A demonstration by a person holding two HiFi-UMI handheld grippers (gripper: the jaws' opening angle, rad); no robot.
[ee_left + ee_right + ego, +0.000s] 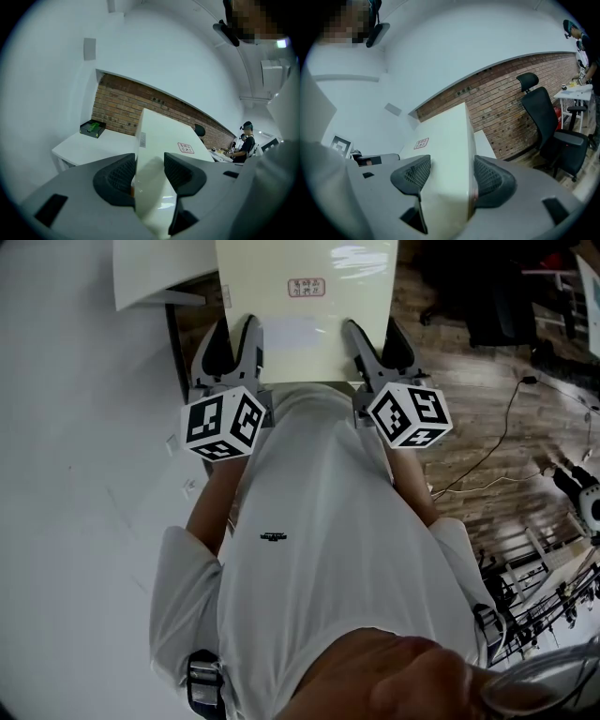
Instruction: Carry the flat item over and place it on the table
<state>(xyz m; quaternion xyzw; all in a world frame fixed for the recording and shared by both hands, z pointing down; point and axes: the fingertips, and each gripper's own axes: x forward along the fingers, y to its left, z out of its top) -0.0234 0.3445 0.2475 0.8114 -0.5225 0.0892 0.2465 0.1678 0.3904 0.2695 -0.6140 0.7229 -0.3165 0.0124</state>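
A flat cream-white board (305, 310) with a small red-printed label (307, 287) is held out level in front of the person's white shirt. My left gripper (246, 343) is shut on its near left edge and my right gripper (367, 343) is shut on its near right edge. In the left gripper view the board (164, 140) runs away between the dark pads (115, 176). In the right gripper view the board (445, 145) fills the gap between the pads (490, 178). A white table (159, 273) lies ahead to the left, partly under the board.
A green-and-black box (92, 128) sits on the white table (89, 147) against a brick wall (122, 110). A black office chair (551, 129) stands to the right on wood flooring (487, 390) with cables (497, 442). A person (246, 140) stands far off.
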